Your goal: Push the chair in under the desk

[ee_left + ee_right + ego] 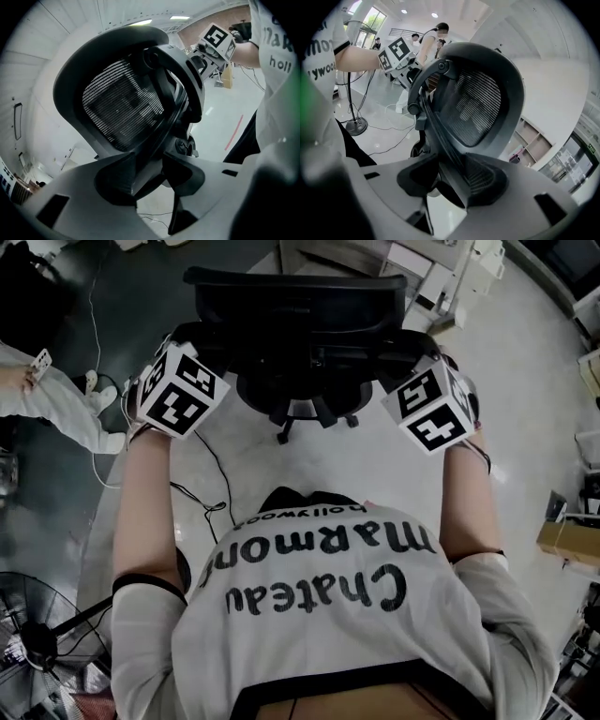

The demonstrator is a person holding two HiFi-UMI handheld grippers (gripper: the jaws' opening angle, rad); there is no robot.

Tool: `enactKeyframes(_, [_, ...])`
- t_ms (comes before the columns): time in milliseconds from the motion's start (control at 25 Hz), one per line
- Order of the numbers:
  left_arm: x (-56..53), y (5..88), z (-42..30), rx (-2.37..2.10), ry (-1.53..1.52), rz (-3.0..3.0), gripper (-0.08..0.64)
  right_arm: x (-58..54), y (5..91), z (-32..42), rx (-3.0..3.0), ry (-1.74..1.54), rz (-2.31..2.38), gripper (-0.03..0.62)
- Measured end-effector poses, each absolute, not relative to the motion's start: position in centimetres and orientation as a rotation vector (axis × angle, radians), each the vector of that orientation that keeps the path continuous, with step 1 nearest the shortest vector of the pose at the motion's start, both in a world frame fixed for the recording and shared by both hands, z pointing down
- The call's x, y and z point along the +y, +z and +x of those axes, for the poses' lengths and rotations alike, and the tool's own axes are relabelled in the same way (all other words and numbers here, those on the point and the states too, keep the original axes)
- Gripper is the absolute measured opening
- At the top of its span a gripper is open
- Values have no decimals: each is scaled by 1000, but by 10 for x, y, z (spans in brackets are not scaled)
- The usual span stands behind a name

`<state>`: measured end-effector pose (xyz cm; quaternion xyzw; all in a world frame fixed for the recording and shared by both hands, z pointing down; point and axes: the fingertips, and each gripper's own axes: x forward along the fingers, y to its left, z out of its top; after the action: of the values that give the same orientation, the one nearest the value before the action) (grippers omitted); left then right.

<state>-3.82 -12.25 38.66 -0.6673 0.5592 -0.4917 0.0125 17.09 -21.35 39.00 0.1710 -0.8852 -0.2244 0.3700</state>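
The person's white T-shirt with black trim (pixel 328 596) bears large black lettering, upside down in the head view: "Chateau Marmont", with a smaller "Hollywood" line beyond it. The left gripper view shows only "holl", the right gripper view "lywoo".

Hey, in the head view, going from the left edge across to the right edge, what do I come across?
Floor fan → left hand-held gripper → chair → right hand-held gripper → cardboard box.
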Motion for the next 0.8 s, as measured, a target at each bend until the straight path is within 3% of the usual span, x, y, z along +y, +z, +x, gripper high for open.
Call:
enactKeyframes(560, [-190, 389, -117, 1641, -1547, -2198, 179, -273, 394, 95, -2227, -487, 511, 206])
enactKeyframes(800, [-230, 344, -164, 1500, -1578, -2230, 175, -314, 352, 47, -2182, -403, 584, 213])
